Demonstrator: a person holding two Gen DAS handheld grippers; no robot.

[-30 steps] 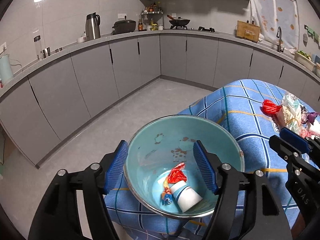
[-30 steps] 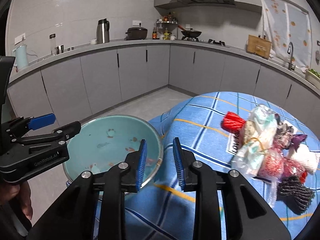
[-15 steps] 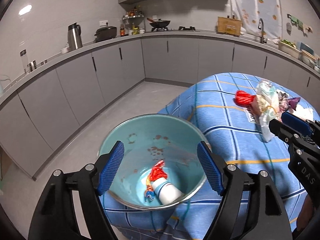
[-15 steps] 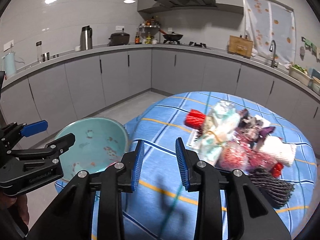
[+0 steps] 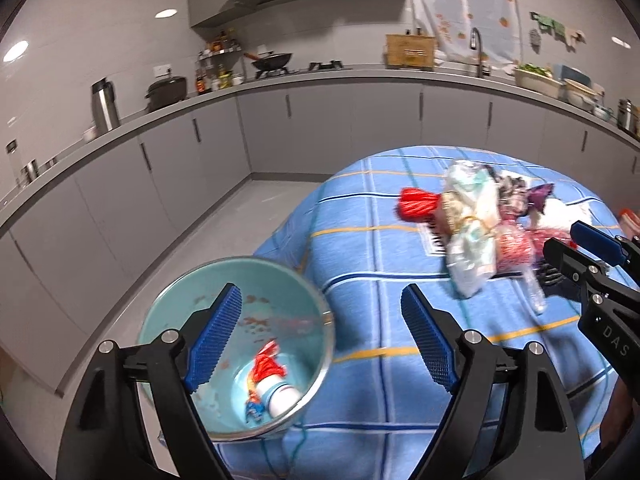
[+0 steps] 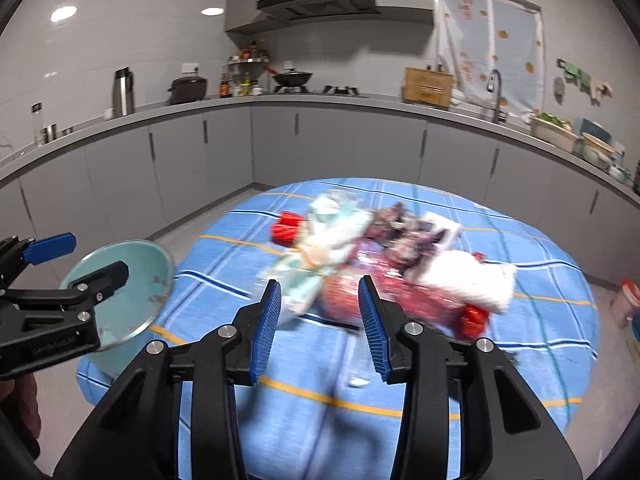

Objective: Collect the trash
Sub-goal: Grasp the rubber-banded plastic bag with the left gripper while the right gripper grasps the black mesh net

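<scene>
Two pieces of trash at least already lie in the teal bowl [image 5: 240, 344]: a red crinkled wrapper [image 5: 267, 365] and a small white cup or bottle [image 5: 282, 400], touching, at the bottom. The bowl sits at the left edge of the round table with the blue checked cloth [image 5: 360, 360].

Remaining: a heap of mixed trash [image 6: 384, 264] near the table's middle, well apart from the bowl. It includes a red fringed piece [image 6: 286, 232], a pale crumpled plastic bag [image 6: 320, 256], a red mesh-like bundle [image 6: 344, 298], something white and soft [image 6: 468, 280], and purple scraps. Motion blur prevents telling the items apart further.

Left gripper [image 5: 320, 340]: jaws wide apart and opening, nothing between them; it hangs over the bowl's right rim and the cloth.

Right gripper [image 6: 318, 320]: jaws partly apart and opening, nothing pinched; it points at the near side of the heap, above the cloth, not touching it as far as visible.

Judgement: early stage. Most of the trash is uncollected; the next pick looks set for the red bundle or the plastic bag.
</scene>
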